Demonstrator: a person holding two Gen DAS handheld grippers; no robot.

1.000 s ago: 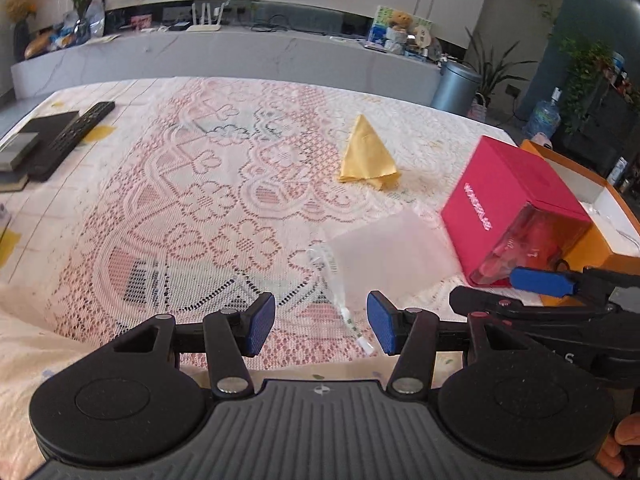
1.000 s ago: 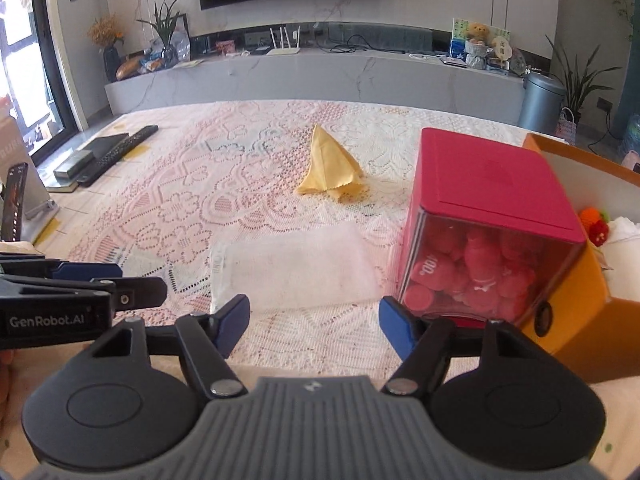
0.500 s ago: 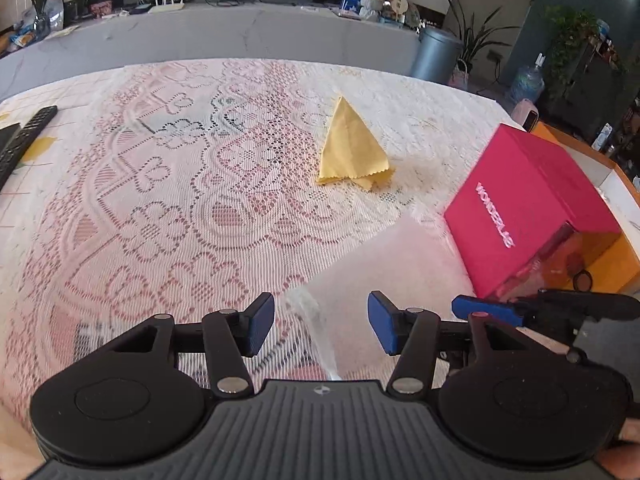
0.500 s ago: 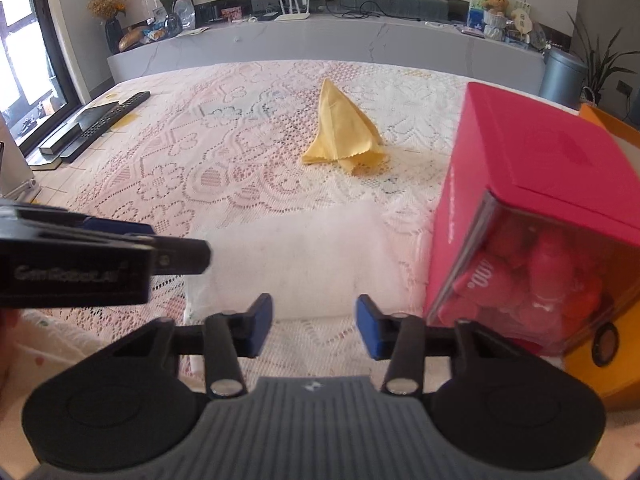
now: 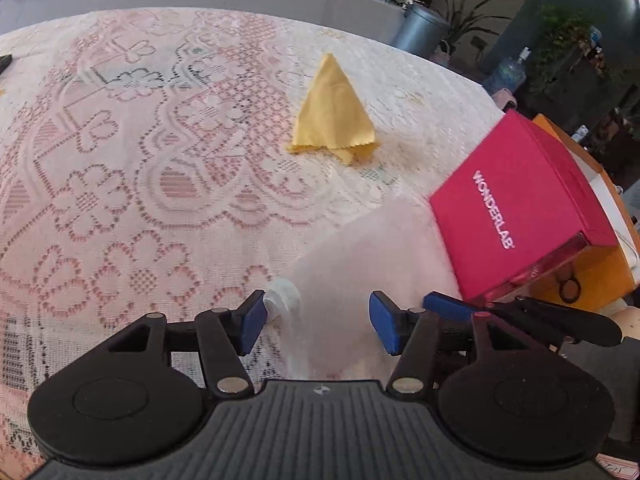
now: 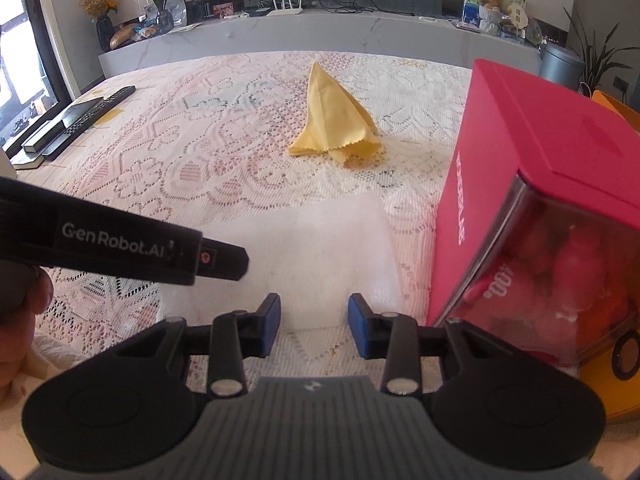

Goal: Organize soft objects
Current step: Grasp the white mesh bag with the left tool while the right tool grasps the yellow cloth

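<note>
Both tools open: left tool [image 5: 316,322] straddles foam sheet [image 5: 372,256] edge; right tool [image 6: 313,325] just short. Pinch low, lift together.

Bright daylight, seemingly from the left window; fisheye-bent edges, slight motion blur.

I hold the left hand-held gripper [image 5: 318,322] low and level, its jaws spread wide. My right hand-held gripper [image 6: 314,322] sits just beside it, jaws parted more narrowly, both pointing forward, nothing clamped between either pair.
</note>
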